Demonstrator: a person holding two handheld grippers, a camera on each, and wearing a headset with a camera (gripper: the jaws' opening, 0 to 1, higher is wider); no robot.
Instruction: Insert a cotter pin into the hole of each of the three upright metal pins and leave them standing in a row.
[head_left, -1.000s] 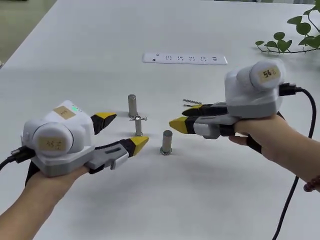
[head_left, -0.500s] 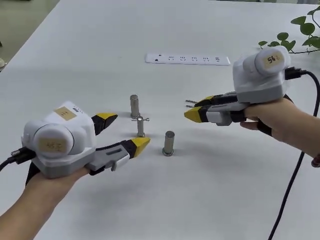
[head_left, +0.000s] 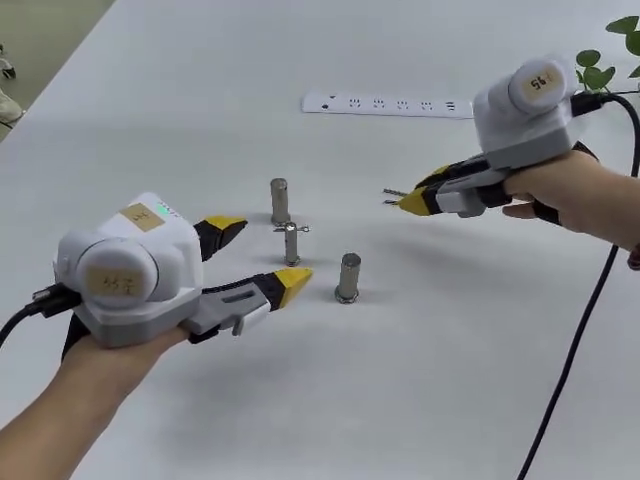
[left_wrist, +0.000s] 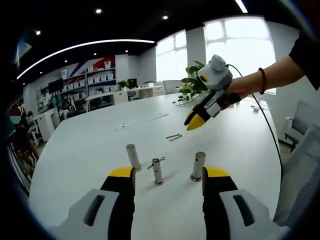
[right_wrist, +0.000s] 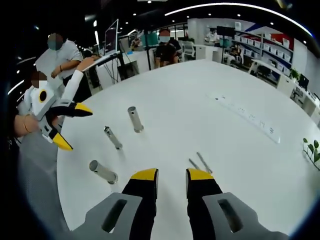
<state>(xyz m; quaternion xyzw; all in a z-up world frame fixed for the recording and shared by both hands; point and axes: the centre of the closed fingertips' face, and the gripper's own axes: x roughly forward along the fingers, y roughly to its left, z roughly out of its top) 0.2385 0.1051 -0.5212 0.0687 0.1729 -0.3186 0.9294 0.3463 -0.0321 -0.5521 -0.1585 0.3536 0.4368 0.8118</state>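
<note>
Three upright metal pins on the table (head_left: 420, 380). The far pin (head_left: 280, 200) and the near pin (head_left: 348, 277) are bare. The middle pin (head_left: 291, 245) carries a cotter pin (head_left: 291, 229) through its hole. Two loose cotter pins (right_wrist: 200, 162) lie flat on the table, well apart from the row and just ahead of my right gripper (head_left: 415, 202).

Risks, as I judge them: the loose cotter pins are thin and lie flush on the table, so a shallow or off-centre pinch could flick one away or lift both together. The metal pins stand free on narrow bases, so a sideways push during insertion, or a brush from my left gripper (head_left: 258, 254), could topple one and break the row.

Pose: my right hand holds its gripper raised above the table, nose tilted down toward the loose cotter pins, jaws a narrow gap apart and holding nothing. My left hand holds its gripper low and level beside the row, jaws spread wide and empty, facing the middle pin.
</note>
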